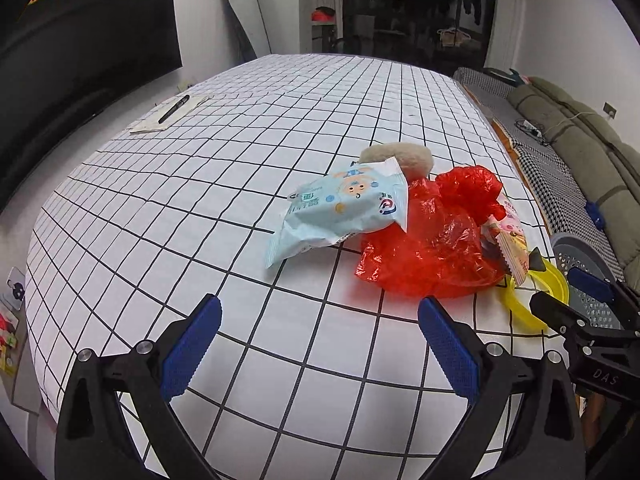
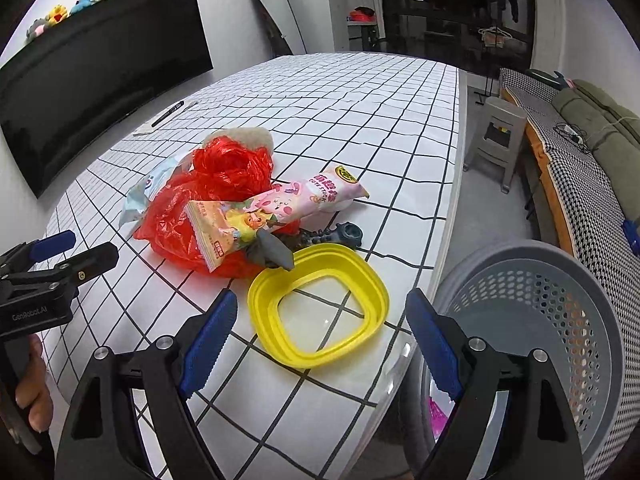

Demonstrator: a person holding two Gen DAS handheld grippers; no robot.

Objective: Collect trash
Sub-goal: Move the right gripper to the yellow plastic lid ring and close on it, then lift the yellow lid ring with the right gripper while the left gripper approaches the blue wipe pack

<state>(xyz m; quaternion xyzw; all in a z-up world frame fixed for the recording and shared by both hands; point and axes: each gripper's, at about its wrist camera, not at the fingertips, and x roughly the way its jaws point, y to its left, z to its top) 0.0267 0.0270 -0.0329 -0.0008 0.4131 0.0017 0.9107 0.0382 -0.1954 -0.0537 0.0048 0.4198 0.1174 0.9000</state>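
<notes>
Both tongs, left [image 1: 320,320] and right [image 2: 320,320], gape released above the worktop [image 2: 380,128]. Trash pile: red bag [image 2: 224,184] half-hides blue wrapper [image 2: 140,196]; basket's [image 2: 560,288] contents obscured.

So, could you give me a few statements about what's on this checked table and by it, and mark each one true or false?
1. The red plastic bag lies on the table. True.
2. The yellow ring-shaped container sits inside the basket. False: it lies on the table near the edge, beside the grey basket.
3. The right gripper is clamped on the pink snack wrapper. False: its jaws stand open with nothing held.
4. A black pen lies at the table's far side. True.
5. The left gripper holds the light blue wrapper. False: it is open and empty.
</notes>
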